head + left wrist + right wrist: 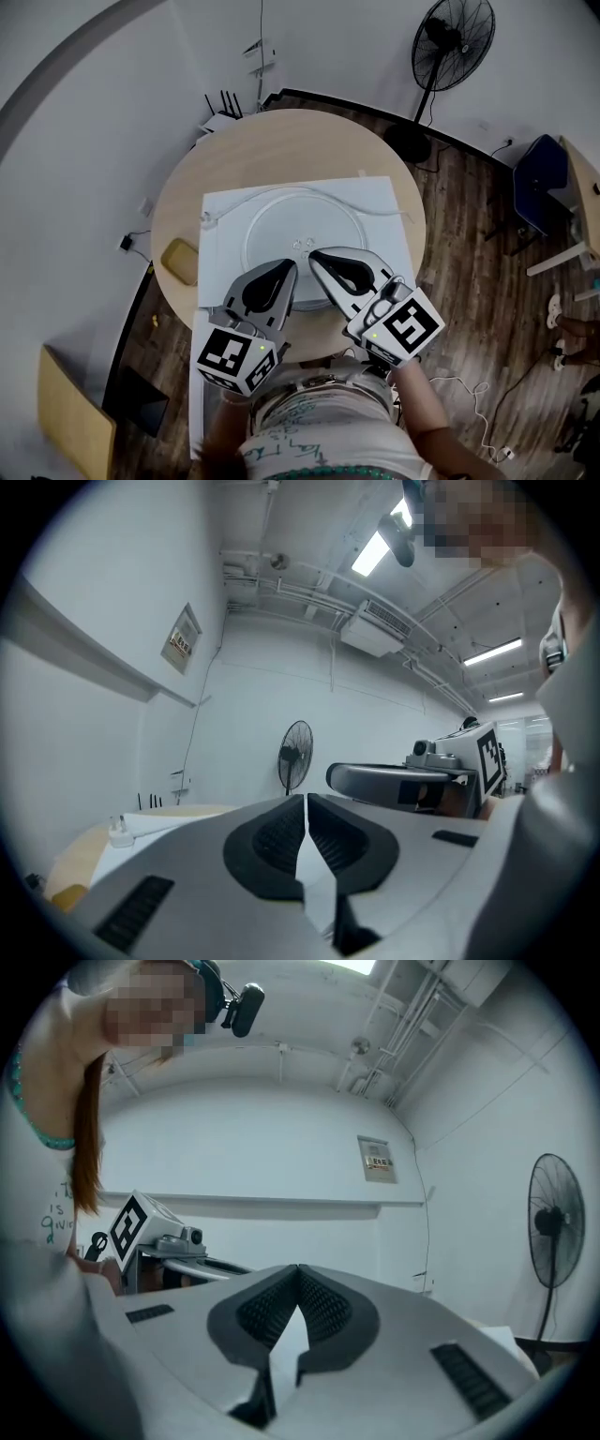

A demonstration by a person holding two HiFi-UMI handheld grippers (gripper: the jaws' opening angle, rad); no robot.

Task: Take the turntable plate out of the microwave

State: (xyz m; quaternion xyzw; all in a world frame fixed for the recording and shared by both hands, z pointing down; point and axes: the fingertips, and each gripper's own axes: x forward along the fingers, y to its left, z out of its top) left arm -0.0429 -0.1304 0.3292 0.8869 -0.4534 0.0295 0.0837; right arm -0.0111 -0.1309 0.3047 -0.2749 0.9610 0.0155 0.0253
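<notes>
plate: turntable plate (300, 225) lying flat on top of the white microwave (386, 202), which sits on the round table (281, 141) | left gripper (287, 269): fingers clenched, nothing in 'em, over the plate's near rim | right gripper (317, 256): same deal, clenched and empty, just beside the left | extra: fan (455, 33) on the floor past the table

- Turntable plate (302, 246): was clear, whitish glass, unpatterned.
- Microwave (375, 202): was plain white.
- Table (272, 145): was pale beige wood.
- Left gripper (289, 266) and right gripper (314, 255): had grey shells and black ribbed pads, and their cubes bore black-and-white square markers.
- Floor (469, 281): was dark brown planking.
- Fan (453, 33): was black.
- Flat block (180, 261) on the table: was mustard yellow.
- Chair (536, 178): was dark blue.
</notes>
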